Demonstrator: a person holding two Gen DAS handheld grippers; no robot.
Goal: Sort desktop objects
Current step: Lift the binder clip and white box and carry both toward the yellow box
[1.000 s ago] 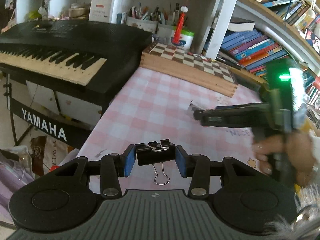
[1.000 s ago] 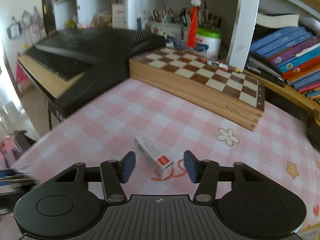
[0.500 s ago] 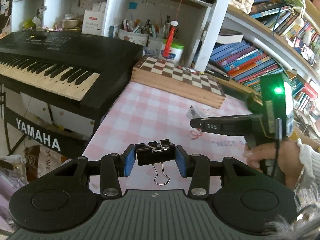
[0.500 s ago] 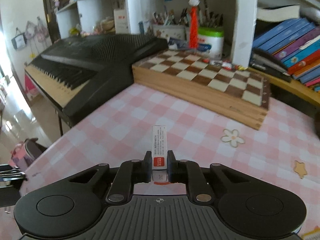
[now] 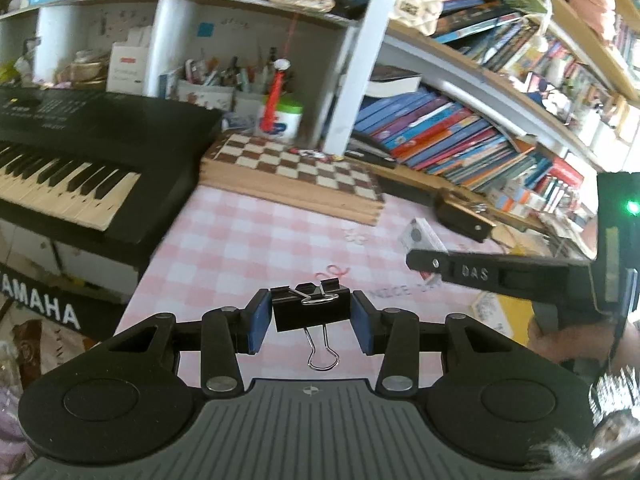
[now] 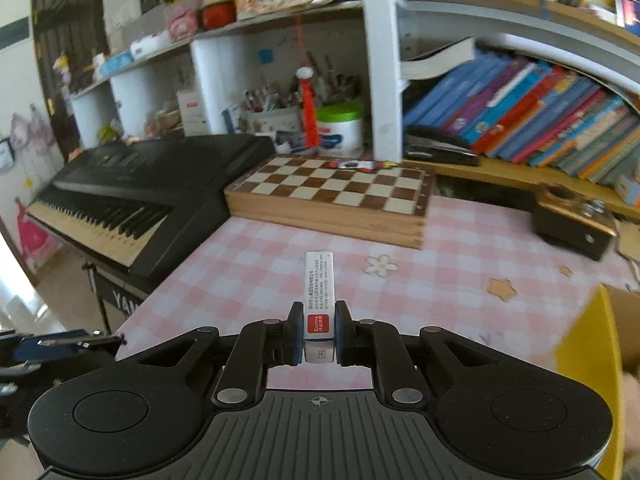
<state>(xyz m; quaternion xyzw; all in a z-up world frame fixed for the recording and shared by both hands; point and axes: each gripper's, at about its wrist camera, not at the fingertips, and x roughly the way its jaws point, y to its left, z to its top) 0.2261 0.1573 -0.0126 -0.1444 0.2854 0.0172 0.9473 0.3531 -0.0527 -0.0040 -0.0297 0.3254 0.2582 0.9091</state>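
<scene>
Left gripper clamped on stiff, light binder clip by its body; right gripper pinched shut on small, rigid eraser box, near end.

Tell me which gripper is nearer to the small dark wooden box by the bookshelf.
Right. The right gripper, shut on a small white box, hangs just short of the dark wooden box. The left gripper, shut on a binder clip, is farther back over the table edge.

The right tool closed on the small box, which had lain on the surface, and lifted it clear. The box then stood pointing forward between the pads instead of lying aslant.
</scene>
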